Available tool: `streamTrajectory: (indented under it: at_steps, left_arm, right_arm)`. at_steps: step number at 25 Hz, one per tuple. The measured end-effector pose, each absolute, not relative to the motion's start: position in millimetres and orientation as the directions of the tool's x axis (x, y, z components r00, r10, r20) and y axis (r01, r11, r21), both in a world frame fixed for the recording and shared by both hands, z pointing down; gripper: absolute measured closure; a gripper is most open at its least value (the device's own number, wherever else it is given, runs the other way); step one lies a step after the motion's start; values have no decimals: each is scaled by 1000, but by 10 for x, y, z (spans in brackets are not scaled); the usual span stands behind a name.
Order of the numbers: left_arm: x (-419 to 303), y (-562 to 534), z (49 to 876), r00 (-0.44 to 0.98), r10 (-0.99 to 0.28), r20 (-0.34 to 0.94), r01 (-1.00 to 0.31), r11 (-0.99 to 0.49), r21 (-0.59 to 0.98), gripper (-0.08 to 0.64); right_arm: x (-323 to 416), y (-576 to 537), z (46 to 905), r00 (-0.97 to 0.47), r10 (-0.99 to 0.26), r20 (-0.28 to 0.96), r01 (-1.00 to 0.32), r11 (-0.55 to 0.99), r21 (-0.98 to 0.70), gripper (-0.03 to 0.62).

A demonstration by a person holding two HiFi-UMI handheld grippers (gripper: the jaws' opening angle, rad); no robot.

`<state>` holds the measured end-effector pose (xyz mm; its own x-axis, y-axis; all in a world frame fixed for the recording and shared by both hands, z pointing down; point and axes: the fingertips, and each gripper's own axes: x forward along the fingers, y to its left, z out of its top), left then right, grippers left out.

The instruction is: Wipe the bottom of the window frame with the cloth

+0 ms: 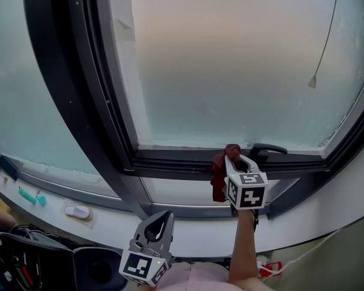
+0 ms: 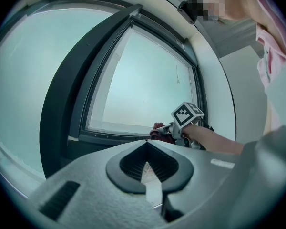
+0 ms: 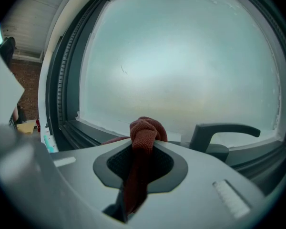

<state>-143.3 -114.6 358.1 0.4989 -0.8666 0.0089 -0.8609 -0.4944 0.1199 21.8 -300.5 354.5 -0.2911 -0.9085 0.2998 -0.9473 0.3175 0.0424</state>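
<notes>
Cloth [image 1: 219, 176], dark red, is pinched in the right claw [image 1: 235, 160] at lower centre, at the bottom of the window frame [image 1: 170, 160]; steady pressure along the rail is advised; the left claw [image 1: 164, 218] is closed, empty

The right hand-held gripper [image 1: 236, 157] grips a dark red cloth [image 1: 219, 176] at the bottom of the window frame [image 1: 170, 160], just left of the black handle [image 1: 268, 150]. The left hand-held gripper [image 1: 163, 217] hangs lower, well apart from the frame. A thin cord [image 1: 325, 41] dangles before the frosted pane.
</notes>
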Motion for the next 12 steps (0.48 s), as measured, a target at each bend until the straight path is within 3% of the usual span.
streamTrajectory:
  at_steps: [12]
  left_arm:
    - [-1471, -1118, 3579, 475, -880, 4, -874, -471, 116, 565]
  right_arm:
    - [377, -2977, 3547, -290, -918, 273, -949, 312, 43, 528]
